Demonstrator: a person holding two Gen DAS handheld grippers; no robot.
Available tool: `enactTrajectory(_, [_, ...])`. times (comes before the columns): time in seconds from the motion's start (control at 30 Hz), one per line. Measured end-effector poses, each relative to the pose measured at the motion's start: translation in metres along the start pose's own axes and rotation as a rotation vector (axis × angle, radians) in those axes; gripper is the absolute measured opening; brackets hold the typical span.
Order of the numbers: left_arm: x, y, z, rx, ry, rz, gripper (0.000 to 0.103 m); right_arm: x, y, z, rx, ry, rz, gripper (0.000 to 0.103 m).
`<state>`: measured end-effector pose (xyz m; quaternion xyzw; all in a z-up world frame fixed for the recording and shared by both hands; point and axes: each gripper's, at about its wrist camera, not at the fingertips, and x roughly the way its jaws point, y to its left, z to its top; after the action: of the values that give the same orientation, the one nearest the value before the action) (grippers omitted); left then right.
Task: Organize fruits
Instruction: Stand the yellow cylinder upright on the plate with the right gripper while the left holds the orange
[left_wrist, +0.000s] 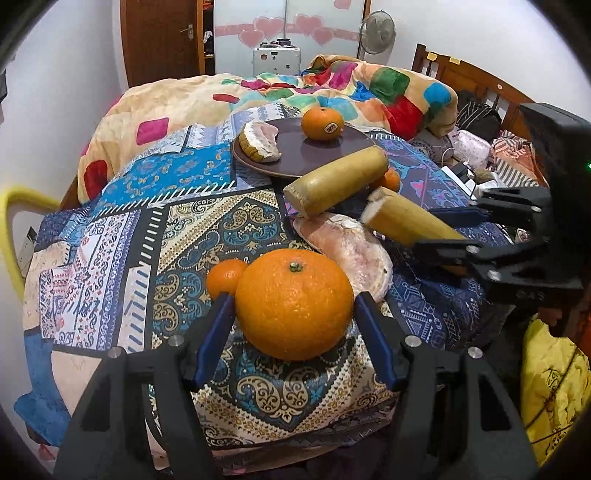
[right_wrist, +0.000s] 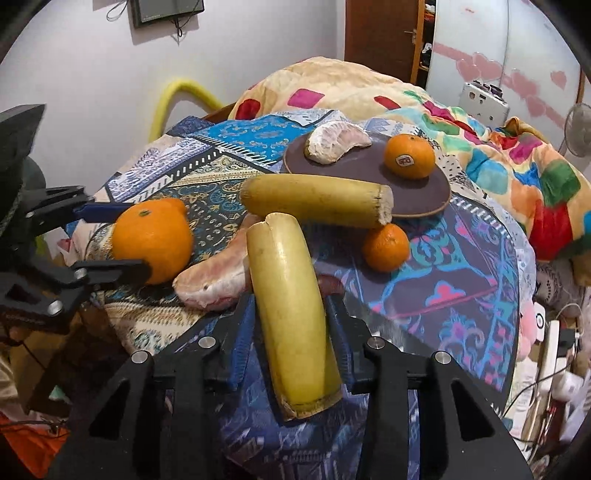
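My left gripper (left_wrist: 293, 308) is shut on a large orange (left_wrist: 294, 303) just above the patterned cloth; it also shows in the right wrist view (right_wrist: 153, 240). My right gripper (right_wrist: 290, 314) is shut on a banana piece (right_wrist: 291, 310), held off the cloth; it shows in the left wrist view (left_wrist: 406, 221). A second banana piece (right_wrist: 314, 201) rests against the brown plate (right_wrist: 417, 192). The plate holds a stickered orange (right_wrist: 409, 156) and a pomelo wedge (right_wrist: 334, 142). Another pomelo wedge (right_wrist: 216, 277) lies on the cloth. A small orange (right_wrist: 386, 246) sits by the plate, another (left_wrist: 225, 275) behind my left fingers.
The fruit lies on a patterned cloth (left_wrist: 147, 236) over a bed. A colourful quilt (left_wrist: 351, 88) is heaped behind the plate. A yellow chair back (left_wrist: 11, 229) stands at the left. Chargers and clutter (right_wrist: 554, 350) lie at the right edge.
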<state>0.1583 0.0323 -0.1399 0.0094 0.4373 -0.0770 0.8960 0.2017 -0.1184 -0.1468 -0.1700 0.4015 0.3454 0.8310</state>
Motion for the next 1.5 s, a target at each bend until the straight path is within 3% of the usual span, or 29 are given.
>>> enactTrajectory(0.3, [0.014, -0.005, 0.009, 0.009, 0.006, 0.061, 0.070, -0.024, -0.012, -0.004, 0.091, -0.060, -0.010, 0.035])
enactTrajectory(0.53, [0.011, -0.002, 0.016, -0.005, 0.008, 0.022, 0.068, -0.036, -0.028, 0.004, 0.152, -0.125, -0.024, 0.035])
enactTrajectory(0.87, [-0.010, 0.014, 0.058, -0.066, -0.088, -0.014, 0.068, -0.051, -0.045, 0.033, 0.189, -0.241, -0.069, 0.034])
enactTrajectory(1.1, [-0.018, 0.022, 0.089, -0.065, -0.152, 0.012, 0.068, -0.049, -0.057, 0.055, 0.206, -0.289, -0.082, 0.034])
enactTrajectory(1.33, [-0.007, 0.032, 0.114, -0.072, -0.176, 0.033, 0.068, -0.028, -0.067, 0.080, 0.200, -0.289, -0.091, 0.033])
enactTrajectory(1.5, [0.007, 0.038, 0.126, -0.067, -0.178, 0.056, 0.068, 0.004, -0.073, 0.097, 0.179, -0.229, -0.092, 0.033])
